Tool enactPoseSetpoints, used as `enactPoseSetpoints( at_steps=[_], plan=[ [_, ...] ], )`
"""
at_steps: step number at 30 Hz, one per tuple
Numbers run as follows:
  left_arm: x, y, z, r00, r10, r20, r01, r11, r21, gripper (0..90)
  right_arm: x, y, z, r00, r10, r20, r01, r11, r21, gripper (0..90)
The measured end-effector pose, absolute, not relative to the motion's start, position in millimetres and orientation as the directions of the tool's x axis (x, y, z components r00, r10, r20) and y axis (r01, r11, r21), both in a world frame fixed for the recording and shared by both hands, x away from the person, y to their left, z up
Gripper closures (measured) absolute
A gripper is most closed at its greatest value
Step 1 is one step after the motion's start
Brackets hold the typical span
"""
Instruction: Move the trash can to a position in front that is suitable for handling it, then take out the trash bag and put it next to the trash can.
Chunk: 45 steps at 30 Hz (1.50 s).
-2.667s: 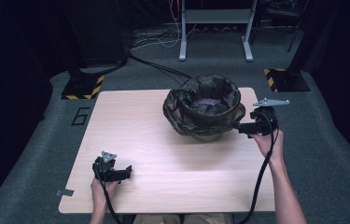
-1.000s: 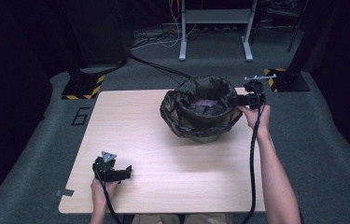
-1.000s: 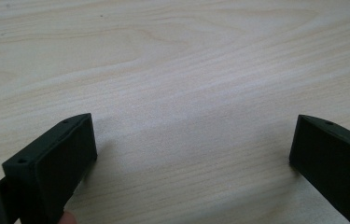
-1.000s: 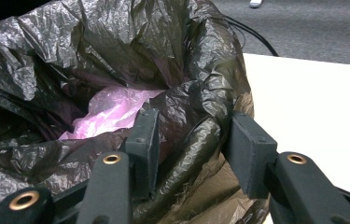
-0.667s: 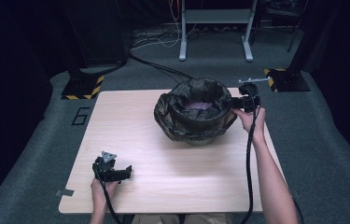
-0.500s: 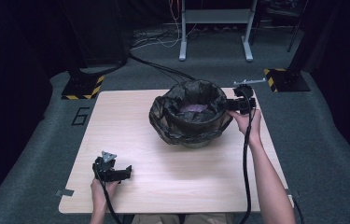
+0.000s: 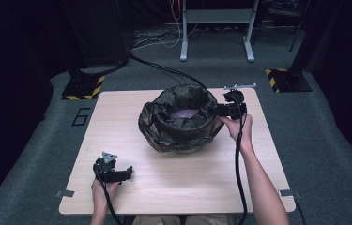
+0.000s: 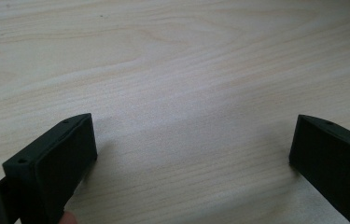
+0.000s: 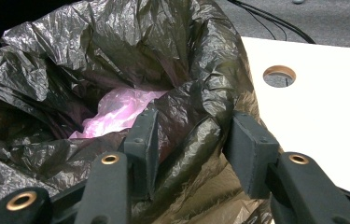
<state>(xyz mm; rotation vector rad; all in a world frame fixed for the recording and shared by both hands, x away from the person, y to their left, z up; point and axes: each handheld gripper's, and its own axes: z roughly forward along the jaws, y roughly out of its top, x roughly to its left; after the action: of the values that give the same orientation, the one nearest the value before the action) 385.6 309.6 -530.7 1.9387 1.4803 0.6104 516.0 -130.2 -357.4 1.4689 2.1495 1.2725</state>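
A round bin lined with a crinkled dark plastic bag [image 7: 178,126] stands on the far middle of the wooden table [image 7: 187,187]. Something pink [image 7: 183,113] lies inside it. My right gripper [image 7: 220,110] reaches in from the right and is shut on the bin's rim, bag and all. In the right gripper view the gripper [image 9: 193,121] has one jaw inside the bag [image 9: 93,37] beside the pink sheet [image 9: 121,109] and one jaw outside. My left gripper [image 7: 126,173] rests on the table near the front left. It stands open [image 8: 193,135] over bare wood [image 8: 186,70].
A round cable hole [image 9: 279,75] pierces the table just beyond the bin. Black cables [image 7: 164,70] run over the grey floor behind the table, past a metal stand [image 7: 216,28] and hazard-striped bases [image 7: 82,89]. A "6" mark [image 7: 80,116] lies left of the table.
My right gripper has slid the bin leftward across the table, from near the right edge toward the middle. The left gripper has stayed put.
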Motion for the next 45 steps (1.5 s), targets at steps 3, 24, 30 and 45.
enactPoseSetpoints(
  at_steps=[3, 24, 30, 45],
  plan=[
    [385.6, 309.5, -530.7, 0.266, 0.964, -0.007, 0.679, -0.182, 0.711, 0.3, 512.9, -124.7, -358.0, -0.466, 0.844, 0.267, 0.635, 0.108, 0.765, 54.4],
    [385.6, 309.5, -530.7, 0.266, 0.964, -0.006, 0.678, -0.182, 0.712, 0.3, 497.2, -88.8, -360.5, -0.496, 0.828, 0.260, 0.617, 0.126, 0.777, 50.0],
    [385.6, 309.3, -530.7, 0.269, 0.963, -0.006, 0.677, -0.185, 0.712, 0.3, 489.2, -95.6, -354.0, -0.504, 0.835, 0.222, 0.565, 0.125, 0.815, 17.4],
    [387.5, 315.3, -524.1, 0.293, 0.955, -0.053, 0.698, -0.176, 0.694, 0.4, 458.3, -148.7, -368.8, -0.505, 0.844, 0.181, 0.539, 0.145, 0.830, 14.5]
  ],
)
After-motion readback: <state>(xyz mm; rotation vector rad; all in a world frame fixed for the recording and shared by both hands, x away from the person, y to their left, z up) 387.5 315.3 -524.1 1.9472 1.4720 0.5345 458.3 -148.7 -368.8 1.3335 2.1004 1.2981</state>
